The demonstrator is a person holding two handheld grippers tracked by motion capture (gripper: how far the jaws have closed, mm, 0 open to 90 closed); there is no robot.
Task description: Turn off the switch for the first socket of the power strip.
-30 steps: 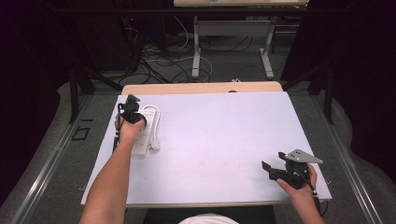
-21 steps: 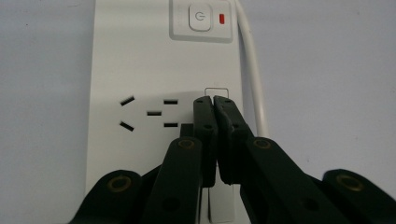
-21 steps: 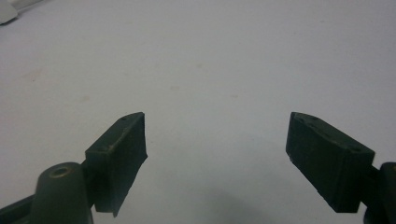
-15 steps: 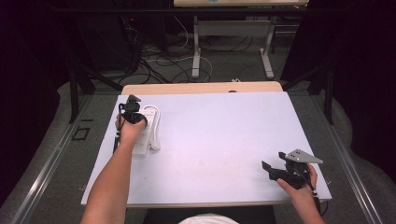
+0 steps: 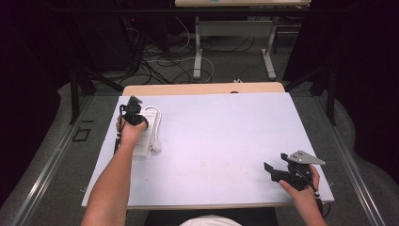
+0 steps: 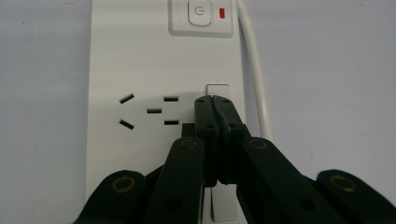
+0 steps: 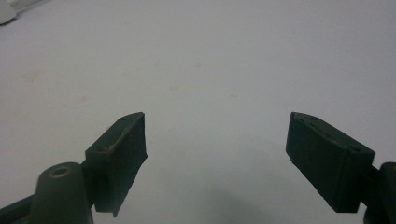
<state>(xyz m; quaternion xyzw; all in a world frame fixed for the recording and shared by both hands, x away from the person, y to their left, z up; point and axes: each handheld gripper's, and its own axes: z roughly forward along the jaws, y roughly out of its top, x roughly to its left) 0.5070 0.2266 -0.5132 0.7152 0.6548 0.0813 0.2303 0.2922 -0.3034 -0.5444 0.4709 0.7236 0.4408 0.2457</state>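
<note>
1. Left tongs (image 6: 213, 100): jaws pressed together with nothing between them, tips over a small white square on the power strip (image 6: 140, 56), which lies at the counter's (image 5: 226, 141) left side.
2. Right tongs (image 7: 217, 158): spread wide, empty, low above the bare counter at lower right.
</note>
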